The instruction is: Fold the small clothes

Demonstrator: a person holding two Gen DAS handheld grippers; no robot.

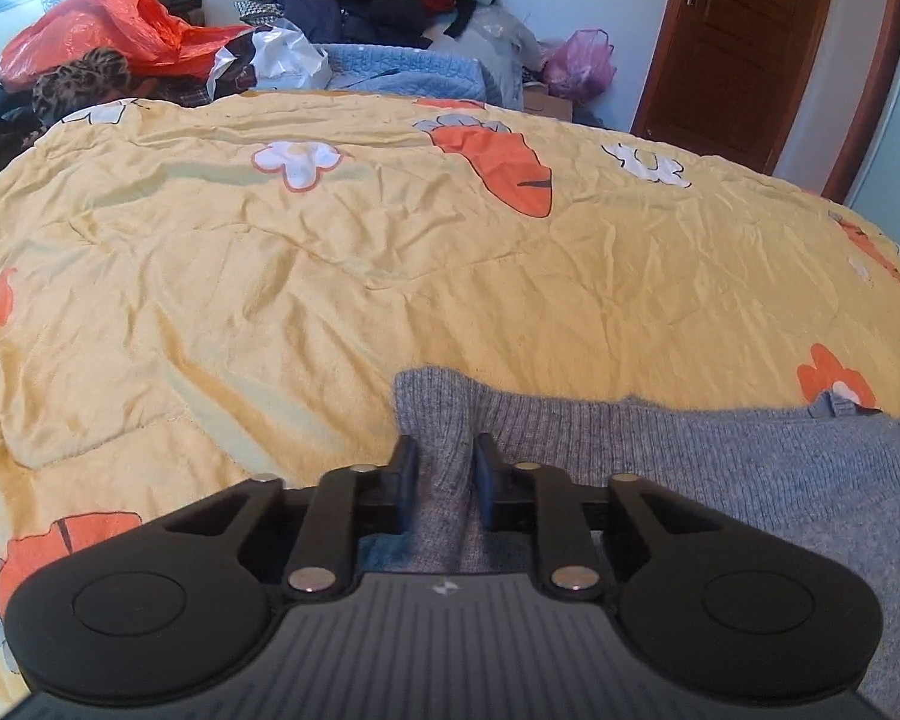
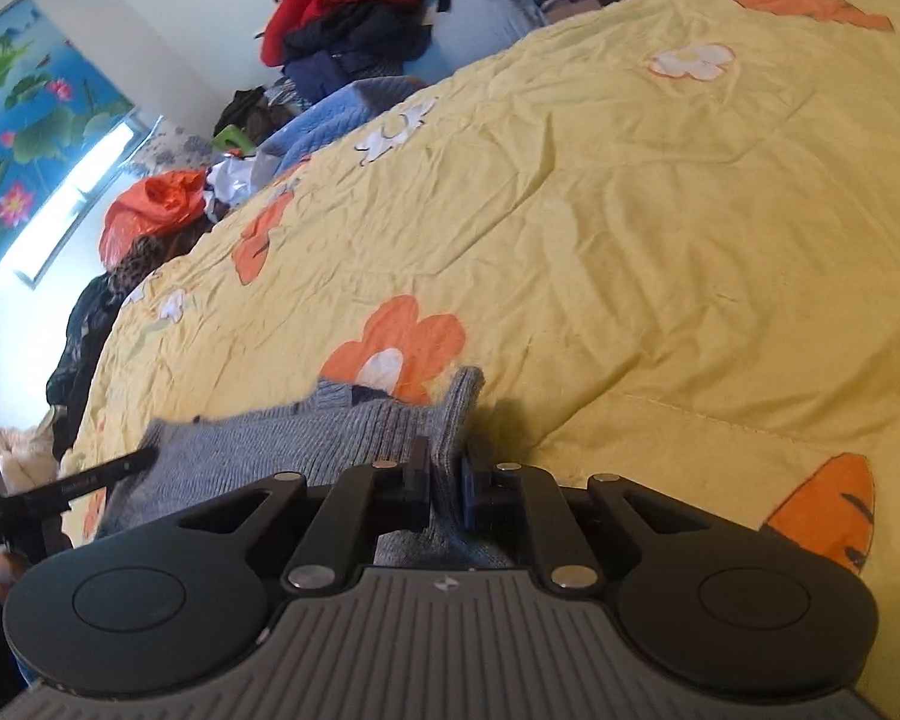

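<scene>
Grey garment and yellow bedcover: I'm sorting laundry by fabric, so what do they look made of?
Grey garment: ribbed knit, probably wool or acrylic; fine vertical ribs, fuzzy matte surface. Yellow bedcover: thin woven cloth, likely cotton, matte, finely creased, with printed carrots and flowers.

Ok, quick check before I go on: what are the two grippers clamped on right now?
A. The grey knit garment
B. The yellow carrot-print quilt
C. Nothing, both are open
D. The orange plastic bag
A. The left gripper and the right gripper each pinch a fold of the grey knit garment between their pads, with the garment stretched between them above the yellow quilt.
</scene>
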